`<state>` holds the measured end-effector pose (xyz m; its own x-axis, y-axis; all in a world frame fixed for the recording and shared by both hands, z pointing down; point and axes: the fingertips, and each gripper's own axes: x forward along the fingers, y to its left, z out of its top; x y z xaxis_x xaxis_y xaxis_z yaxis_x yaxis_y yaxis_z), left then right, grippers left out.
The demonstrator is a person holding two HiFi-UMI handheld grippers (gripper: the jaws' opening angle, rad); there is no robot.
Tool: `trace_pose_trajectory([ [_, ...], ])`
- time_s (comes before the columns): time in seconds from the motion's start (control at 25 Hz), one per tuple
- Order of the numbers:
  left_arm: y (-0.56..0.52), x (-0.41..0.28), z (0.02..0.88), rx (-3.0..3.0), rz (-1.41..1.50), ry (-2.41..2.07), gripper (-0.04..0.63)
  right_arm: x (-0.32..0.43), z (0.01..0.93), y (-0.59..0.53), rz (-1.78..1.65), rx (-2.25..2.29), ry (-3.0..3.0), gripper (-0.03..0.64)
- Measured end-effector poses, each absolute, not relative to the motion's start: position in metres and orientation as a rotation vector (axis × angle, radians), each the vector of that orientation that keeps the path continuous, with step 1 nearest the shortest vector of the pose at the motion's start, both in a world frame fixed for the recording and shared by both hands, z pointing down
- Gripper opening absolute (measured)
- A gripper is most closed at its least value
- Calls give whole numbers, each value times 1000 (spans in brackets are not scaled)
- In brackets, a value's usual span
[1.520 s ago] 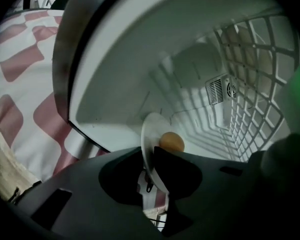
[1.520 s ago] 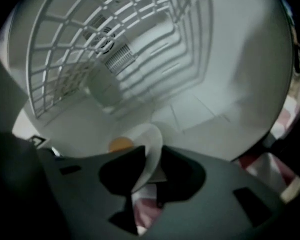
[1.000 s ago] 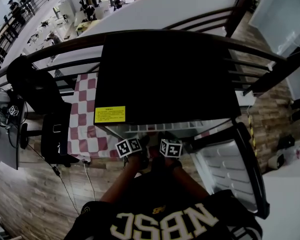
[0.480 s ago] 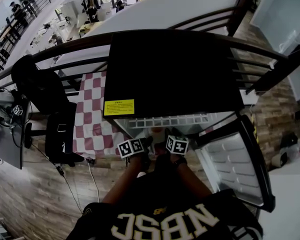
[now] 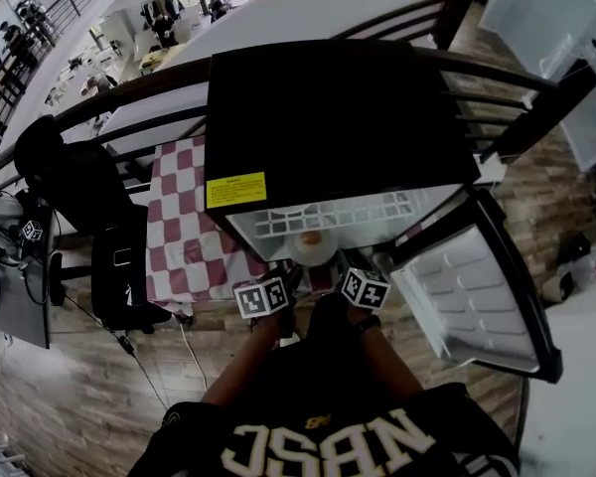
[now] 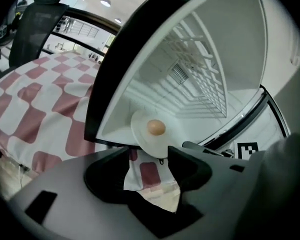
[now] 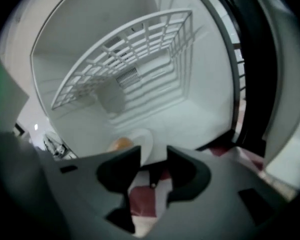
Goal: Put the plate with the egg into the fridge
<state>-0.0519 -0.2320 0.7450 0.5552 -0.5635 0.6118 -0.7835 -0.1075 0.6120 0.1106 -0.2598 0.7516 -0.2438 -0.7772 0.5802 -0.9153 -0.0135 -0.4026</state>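
In the open fridge (image 5: pixel 328 117) sits the plate (image 5: pixel 316 255) with the egg (image 5: pixel 311 238), the left hand-held gripper (image 6: pixel 149 156) gaping empty and the right hand-held gripper (image 7: pixel 154 156) opening, empty too.

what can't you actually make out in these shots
- Plate: near rim, left gripper view, behind the left gripper; fully inside the fridge or not, unclear.
- Egg: right gripper view, blurred, partly behind the right gripper, its jaws opening with the plate's rim at their tips.
- Yellow label: head view, print too small.
- Jaws in head view: under the marker cubes.
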Motion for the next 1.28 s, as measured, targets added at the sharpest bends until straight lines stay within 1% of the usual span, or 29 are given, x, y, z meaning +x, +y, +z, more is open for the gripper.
trace_pose_trajectory([
  [0.28,-220,-44,719,2072,351,-1112,247,102,767,-213,1093,1798,-2072,155],
  [0.44,-219,-46,710,2147,341,-1108,245,96,784,-192,1178,1817,-2048,155],
  [0.6,-218,-48,702,2230,383,-1135,235,81,788,-192,1333,1819,-2121,155],
  [0.92,-216,-50,692,2291,396,-1136,221,47,783,-212,1884,1840,-2242,155],
  [1.12,-221,-64,694,2258,393,-1169,213,32,781,-224,2109,1790,-2255,152],
  [1.2,-224,-68,693,2246,388,-1186,212,27,778,-230,2150,1760,-2272,139],
  [1.28,-228,-72,694,2234,385,-1202,210,25,776,-237,2162,1752,-2280,96],
])
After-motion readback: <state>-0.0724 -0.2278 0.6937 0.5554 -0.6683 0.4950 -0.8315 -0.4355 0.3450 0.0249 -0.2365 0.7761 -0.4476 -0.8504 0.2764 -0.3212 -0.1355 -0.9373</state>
